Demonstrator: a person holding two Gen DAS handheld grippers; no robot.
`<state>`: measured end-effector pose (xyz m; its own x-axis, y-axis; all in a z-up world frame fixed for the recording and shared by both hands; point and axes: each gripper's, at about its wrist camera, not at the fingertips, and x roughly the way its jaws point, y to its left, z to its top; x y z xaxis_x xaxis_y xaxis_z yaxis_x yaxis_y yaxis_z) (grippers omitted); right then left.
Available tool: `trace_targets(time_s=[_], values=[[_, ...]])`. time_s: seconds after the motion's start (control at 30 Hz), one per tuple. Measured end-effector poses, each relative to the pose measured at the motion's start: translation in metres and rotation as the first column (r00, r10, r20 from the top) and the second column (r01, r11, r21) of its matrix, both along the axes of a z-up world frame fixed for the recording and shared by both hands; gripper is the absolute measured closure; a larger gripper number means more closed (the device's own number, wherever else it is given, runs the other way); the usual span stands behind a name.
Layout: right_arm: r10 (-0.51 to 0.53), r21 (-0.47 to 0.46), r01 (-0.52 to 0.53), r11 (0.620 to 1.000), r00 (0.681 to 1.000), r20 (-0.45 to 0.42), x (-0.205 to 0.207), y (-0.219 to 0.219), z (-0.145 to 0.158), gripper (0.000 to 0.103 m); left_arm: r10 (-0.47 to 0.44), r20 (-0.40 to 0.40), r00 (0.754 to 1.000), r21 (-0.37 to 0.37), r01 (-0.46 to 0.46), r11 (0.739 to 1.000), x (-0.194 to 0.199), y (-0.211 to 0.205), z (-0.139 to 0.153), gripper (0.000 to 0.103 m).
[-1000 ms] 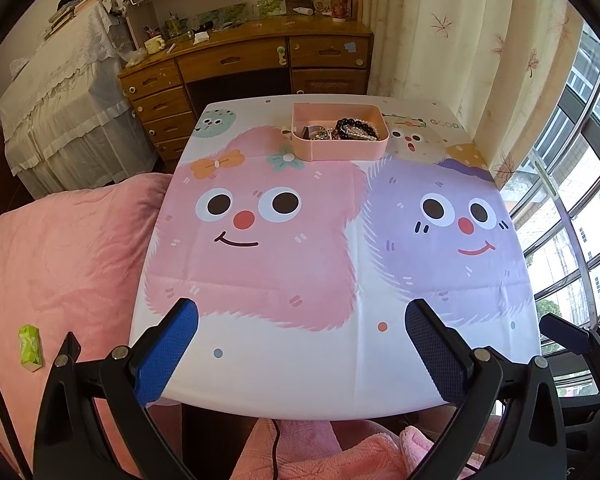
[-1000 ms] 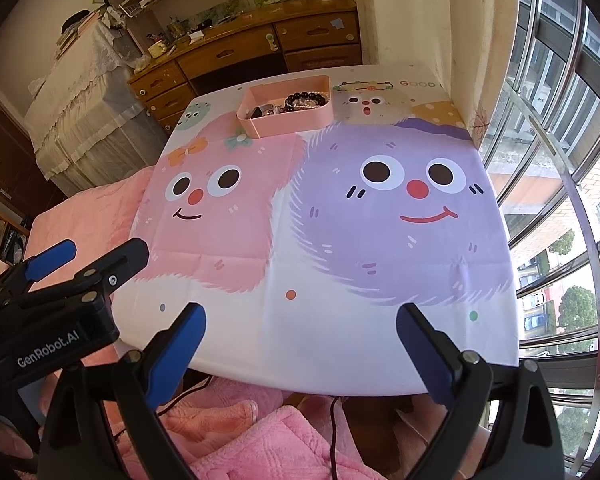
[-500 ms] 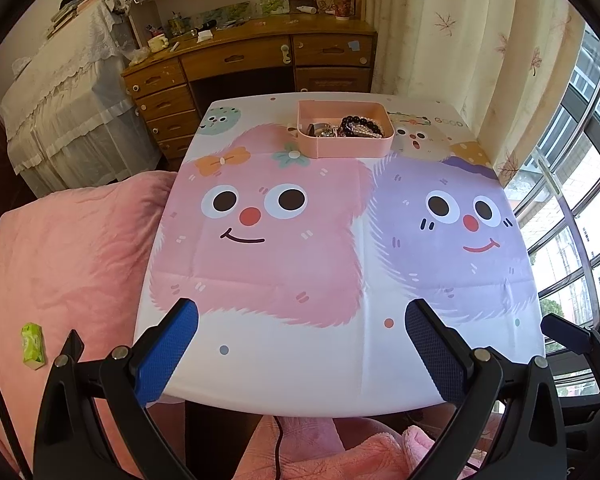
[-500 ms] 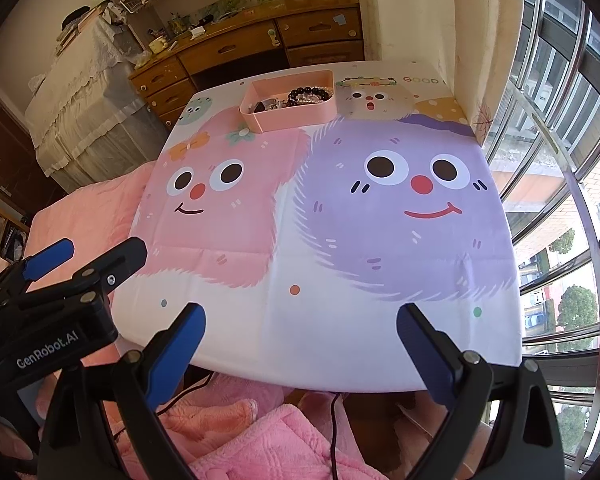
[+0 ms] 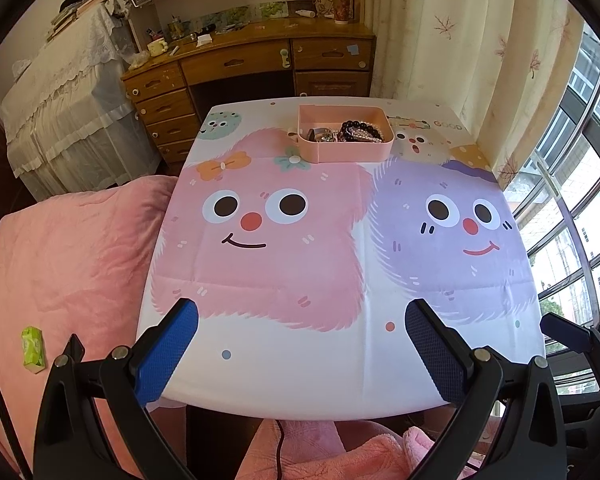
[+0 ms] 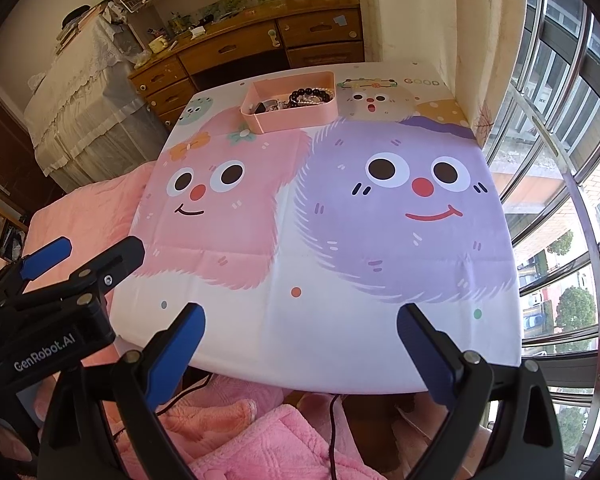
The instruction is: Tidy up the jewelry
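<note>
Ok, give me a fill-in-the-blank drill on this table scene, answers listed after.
1. The jewelry lies inside a ___ tray at the table's far edge.
2. Both grippers, left and right, have their jaws ___.
3. The black bead bracelet lies in the tray's ___ half.

Answers: pink; open; right

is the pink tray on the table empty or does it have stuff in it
Not empty. The pink tray holds jewelry: a black bead bracelet, pale pearl-like beads beside it, and some metallic pieces at its left end. Exact pieces are too small to tell.
</note>
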<state>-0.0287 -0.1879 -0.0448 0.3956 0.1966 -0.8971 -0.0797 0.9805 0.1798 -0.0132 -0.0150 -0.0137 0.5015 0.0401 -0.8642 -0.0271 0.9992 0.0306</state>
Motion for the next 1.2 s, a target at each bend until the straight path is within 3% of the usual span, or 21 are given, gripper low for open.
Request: trace_targets(time_s=[1.2], values=[[0.001,-0.003,-0.001,1.0,1.0,-0.004,0.0004,0.0024,0.0006,0.005,0.004,-0.006,1.0,0.0,-0.004,1.0,0.0034,0.0038,-0.0014,0.001]])
